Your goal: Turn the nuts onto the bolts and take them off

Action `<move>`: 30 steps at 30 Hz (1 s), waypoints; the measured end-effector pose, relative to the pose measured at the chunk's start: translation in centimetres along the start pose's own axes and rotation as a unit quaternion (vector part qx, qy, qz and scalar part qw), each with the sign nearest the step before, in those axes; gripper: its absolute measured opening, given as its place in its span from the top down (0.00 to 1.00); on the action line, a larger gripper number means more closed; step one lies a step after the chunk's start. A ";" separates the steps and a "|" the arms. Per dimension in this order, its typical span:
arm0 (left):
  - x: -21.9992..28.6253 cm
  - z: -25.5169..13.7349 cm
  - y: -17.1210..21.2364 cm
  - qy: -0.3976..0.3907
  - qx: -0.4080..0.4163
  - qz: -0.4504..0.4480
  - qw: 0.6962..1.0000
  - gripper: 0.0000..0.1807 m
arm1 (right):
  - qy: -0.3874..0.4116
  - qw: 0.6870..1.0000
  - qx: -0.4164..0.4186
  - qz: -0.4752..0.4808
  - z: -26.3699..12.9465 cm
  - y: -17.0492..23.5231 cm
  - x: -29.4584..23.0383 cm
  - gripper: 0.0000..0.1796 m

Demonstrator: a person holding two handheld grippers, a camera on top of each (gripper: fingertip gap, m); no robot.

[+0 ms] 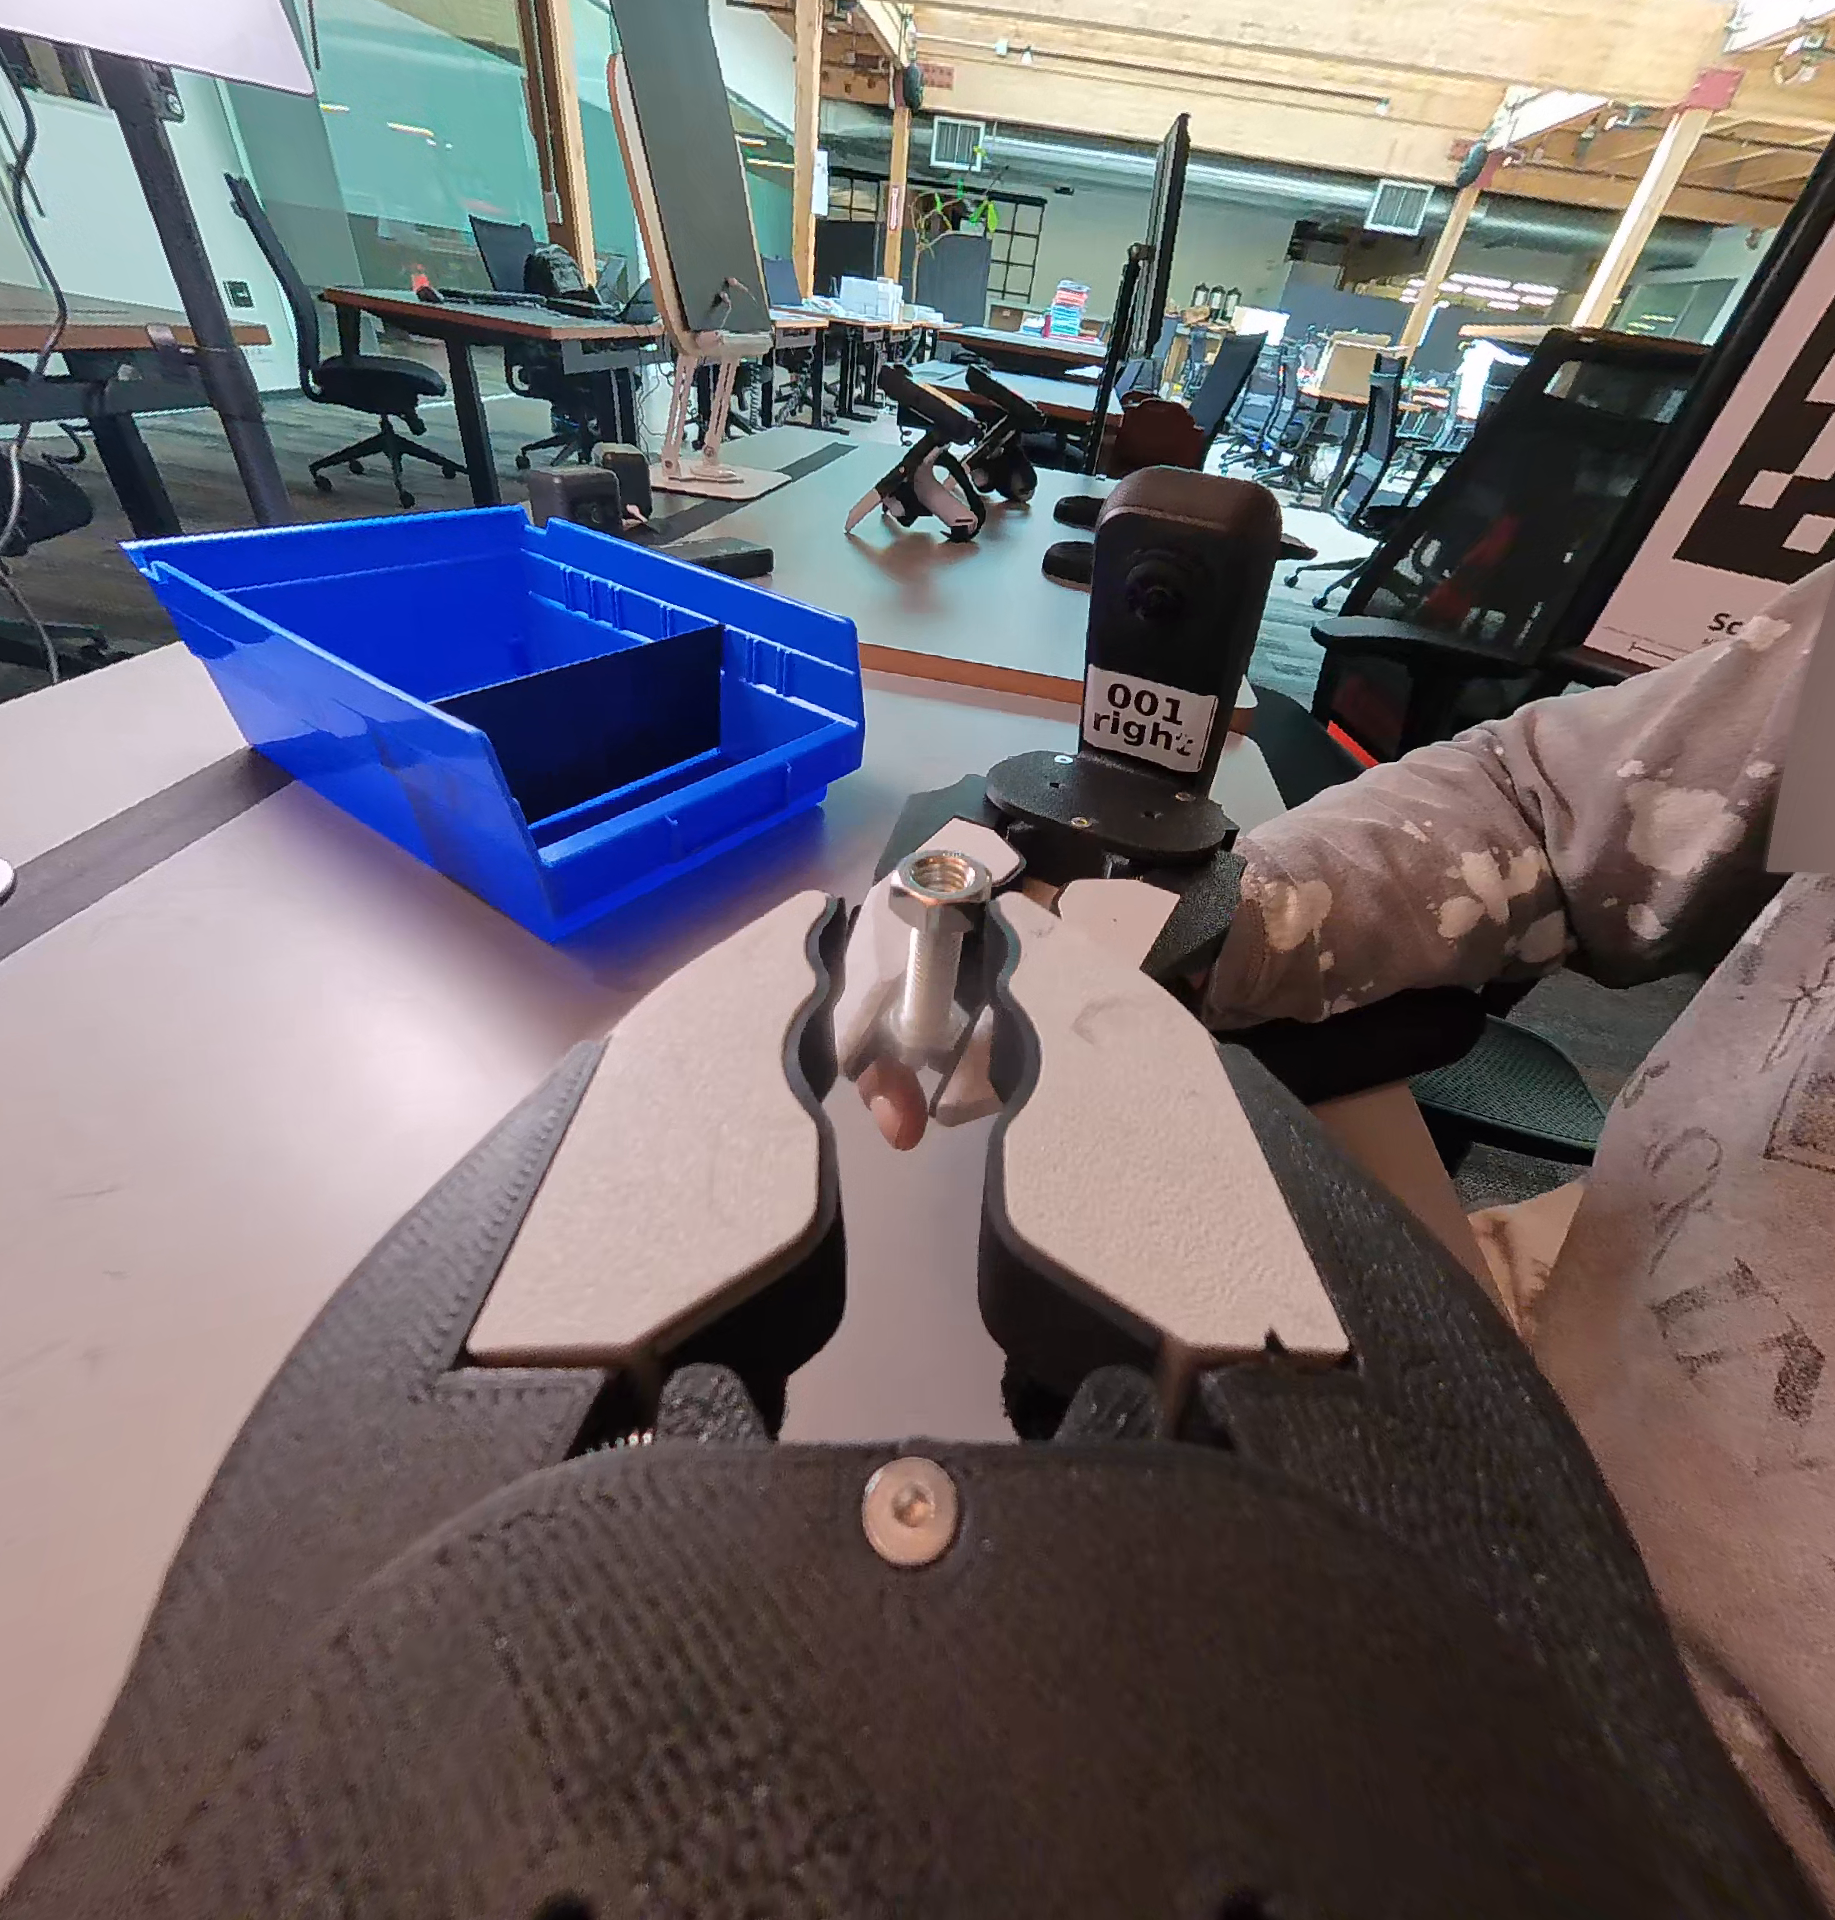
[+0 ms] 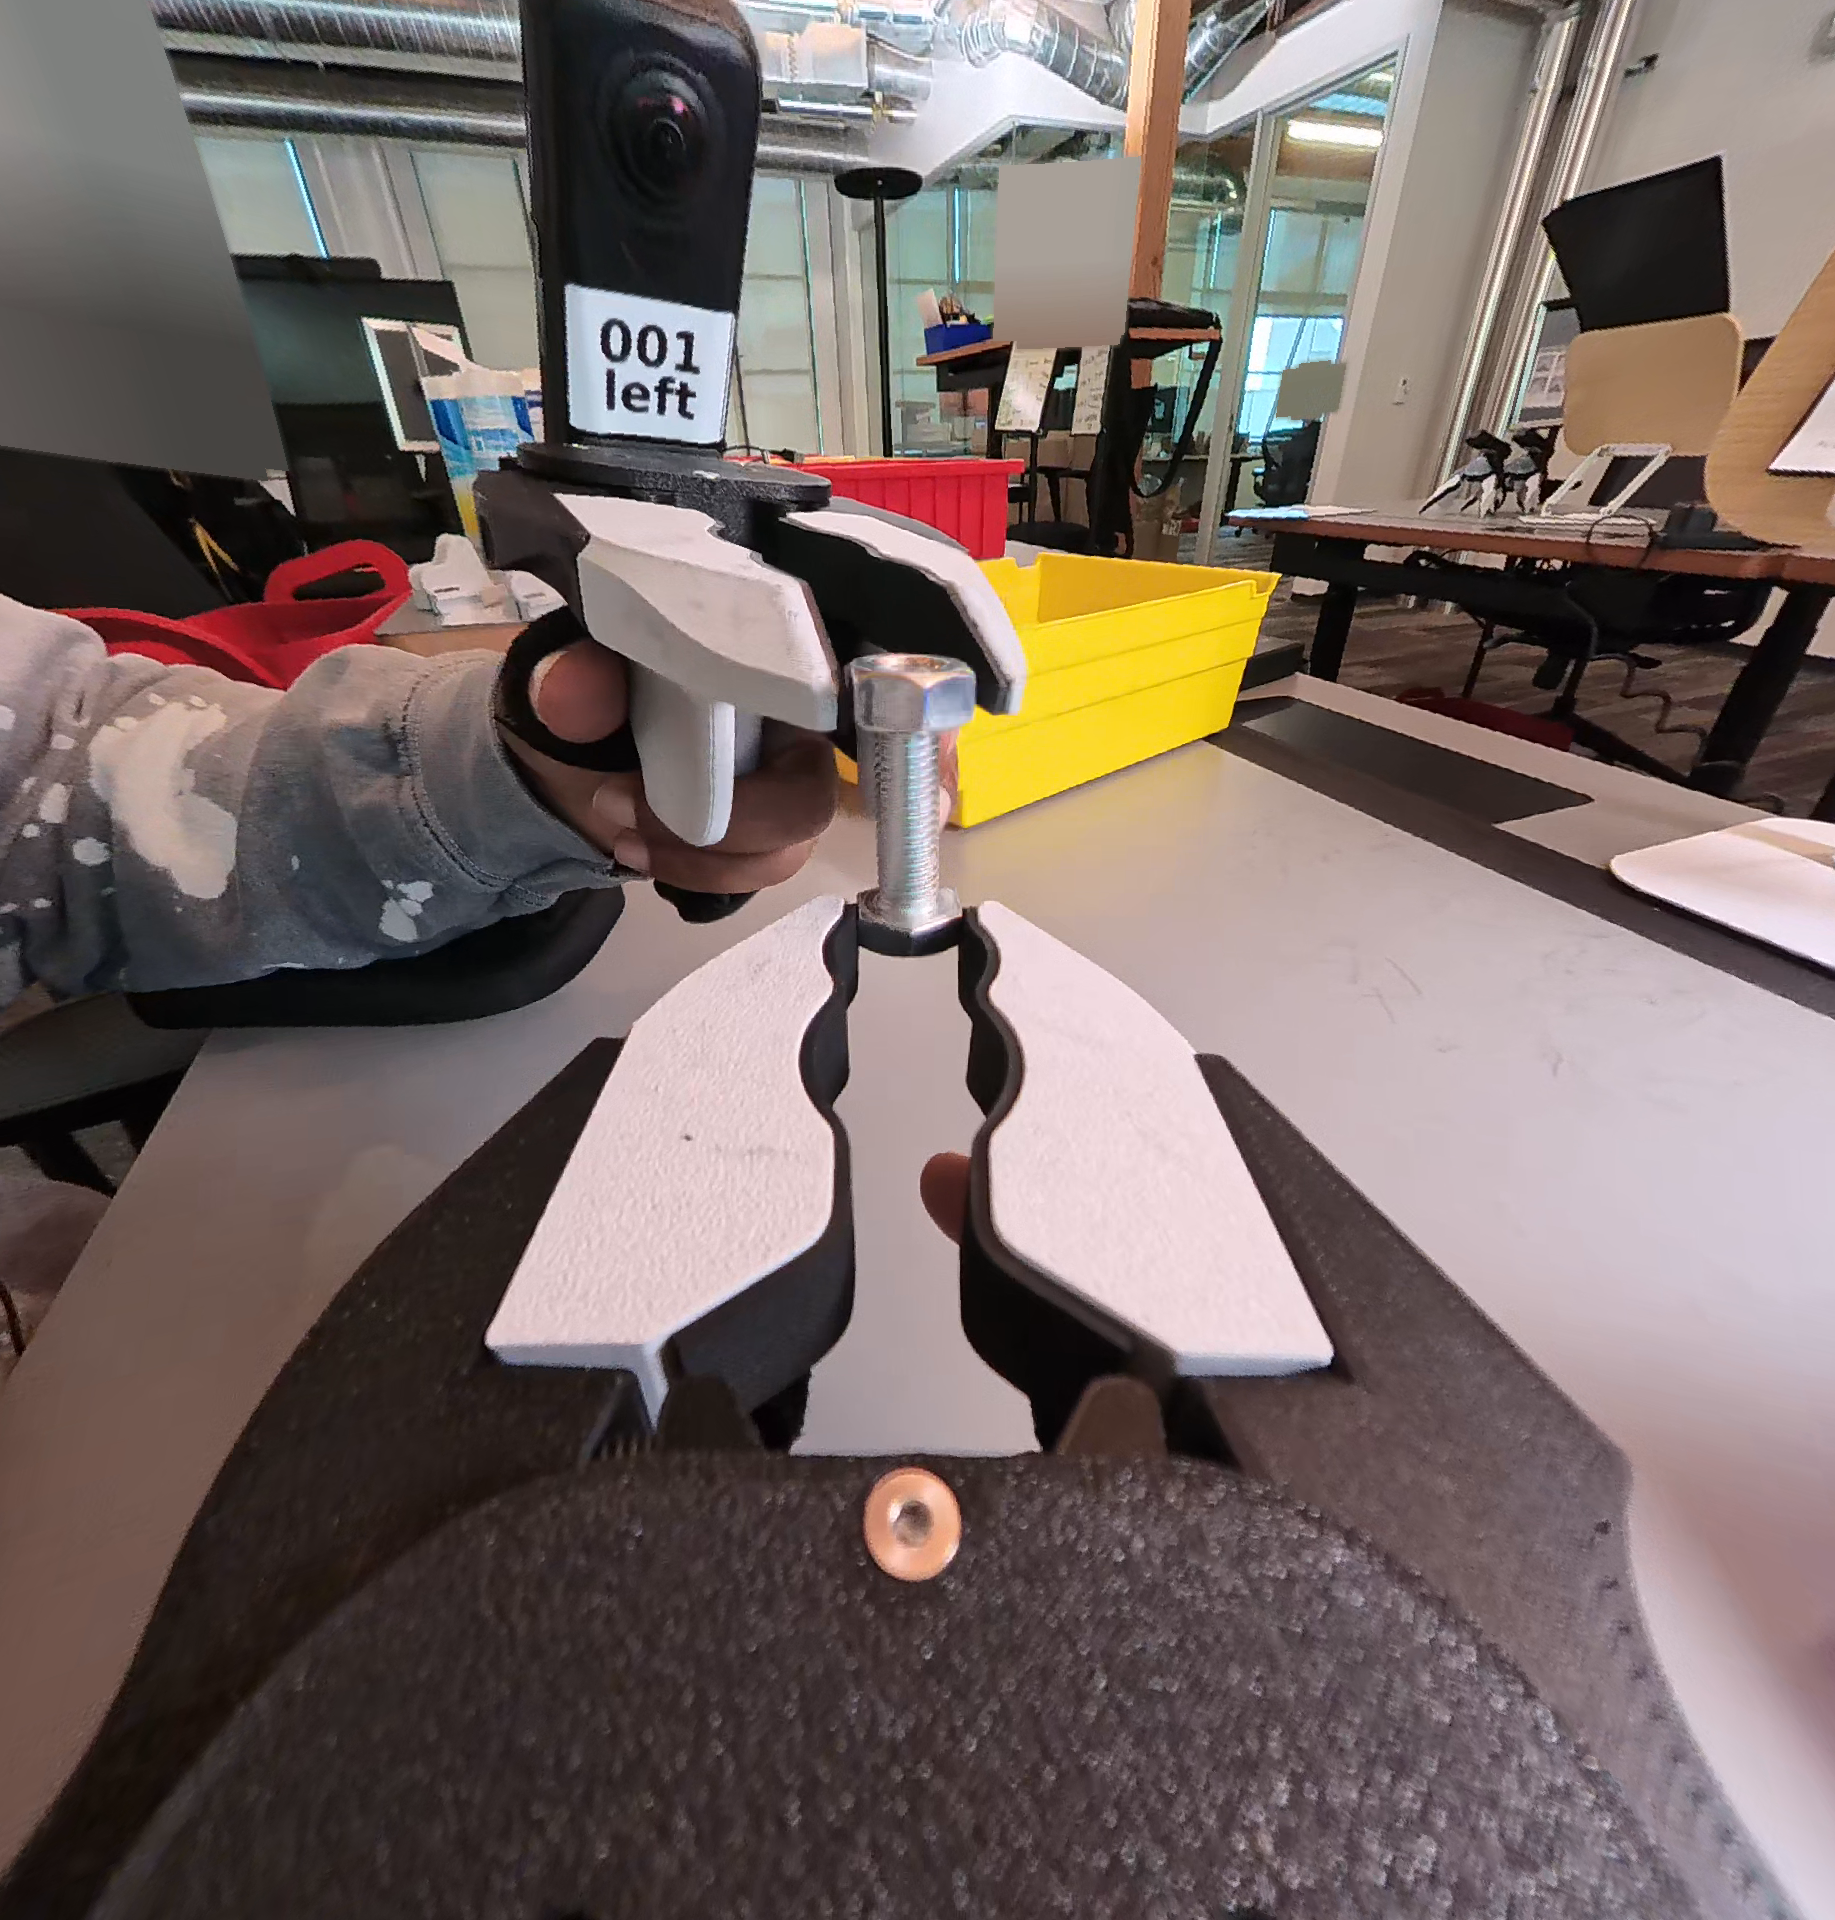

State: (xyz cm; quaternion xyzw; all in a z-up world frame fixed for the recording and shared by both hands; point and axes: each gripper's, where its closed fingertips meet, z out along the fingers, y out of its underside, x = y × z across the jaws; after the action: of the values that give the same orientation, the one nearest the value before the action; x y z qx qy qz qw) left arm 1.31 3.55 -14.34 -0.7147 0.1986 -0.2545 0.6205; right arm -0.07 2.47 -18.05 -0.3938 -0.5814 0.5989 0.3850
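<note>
A silver bolt (image 2: 905, 821) stands upright above the grey table (image 2: 1256, 987). A hex nut (image 2: 913, 696) sits at its top end. My right gripper (image 2: 908, 920) is shut on the bolt's head (image 2: 908, 927) at the bottom. My left gripper (image 2: 918, 681) reaches in from above on the far side, and its fingers flank the nut and touch it. In the left wrist view the nut (image 1: 939, 888) sits between my left gripper's (image 1: 918, 920) tips, and the bolt (image 1: 918, 977) runs down to the blurred right gripper (image 1: 918, 1049) below.
A blue divided bin (image 1: 373, 748) stands on the table at the left. A yellow bin (image 2: 1100, 665) and a red bin (image 2: 923, 499) stand behind the left gripper. A white base plate (image 2: 1744, 894) lies at the right. A person's sleeve (image 2: 217, 769) crosses the left table edge. Only a small space, under 4 cm, lies between the two pairs of fingers.
</note>
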 end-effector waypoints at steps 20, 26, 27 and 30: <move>0.6 -0.2 -0.1 0.022 0.017 -0.014 1.000 0.90 | -0.002 1.000 -0.013 -0.011 -0.1 0.0 -0.3 0.90; 1.2 -0.6 -0.8 0.043 0.038 -0.019 0.998 0.88 | -0.032 0.999 0.037 0.000 -0.6 -1.5 -1.1 0.90; 1.1 -0.7 -0.8 0.040 0.038 -0.019 0.998 0.89 | -0.038 0.998 0.048 0.002 -0.7 -1.9 -1.3 0.90; 0.2 -1.0 -0.8 0.021 0.040 -0.022 0.999 0.90 | -0.052 0.996 0.073 0.008 -1.2 -2.9 -1.6 0.90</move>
State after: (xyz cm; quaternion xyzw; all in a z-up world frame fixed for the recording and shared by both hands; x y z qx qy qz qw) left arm 0.88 2.76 -13.45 -0.6880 0.1856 -0.2911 0.6384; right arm 1.65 1.51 -15.10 -0.3376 -0.5519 0.6624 0.3777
